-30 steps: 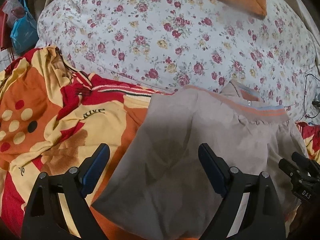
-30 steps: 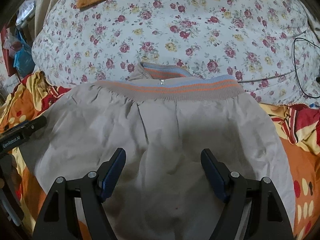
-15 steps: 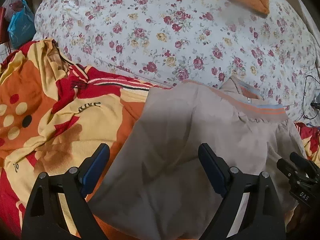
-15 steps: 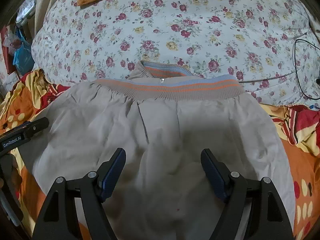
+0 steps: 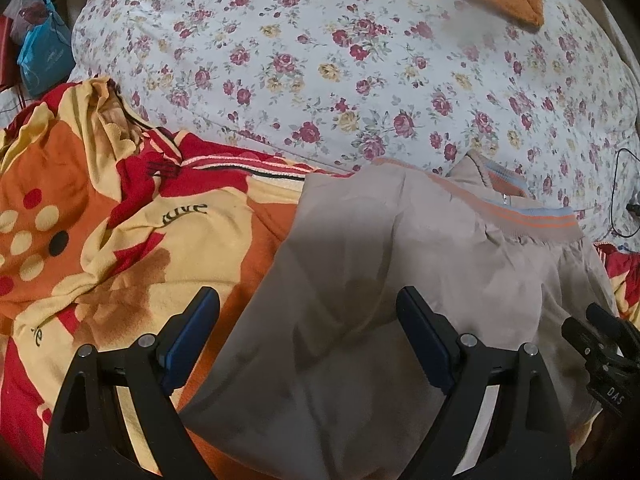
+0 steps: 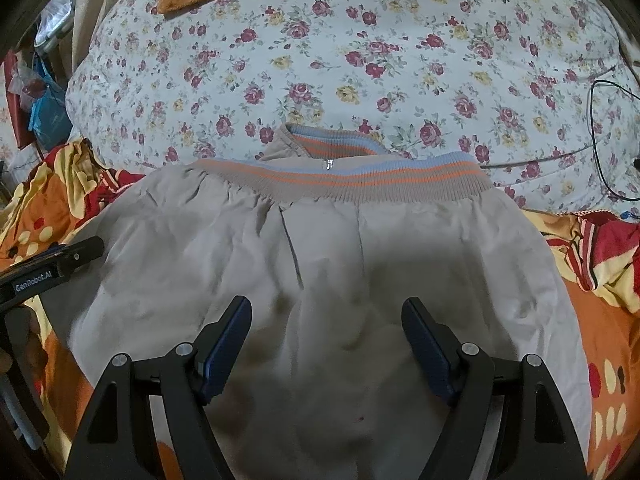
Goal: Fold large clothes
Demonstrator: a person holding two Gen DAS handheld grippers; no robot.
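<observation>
One jacket (image 6: pixel 320 280) lies on the bed, on an orange blanket (image 5: pixel 100 220), with its striped band (image 6: pixel 348 184) up against the flowery quilt (image 6: pixel 360 60). It looks folded over once already, because the collar peeks out behind the band. I think more folds are left to make it small. Both claws are wide open and hold nothing: the left gripper (image 5: pixel 308 336) hangs over the jacket's left edge, and the right gripper (image 6: pixel 326 344) hangs over its middle. Blanket shows on both sides, so there is room to move.
</observation>
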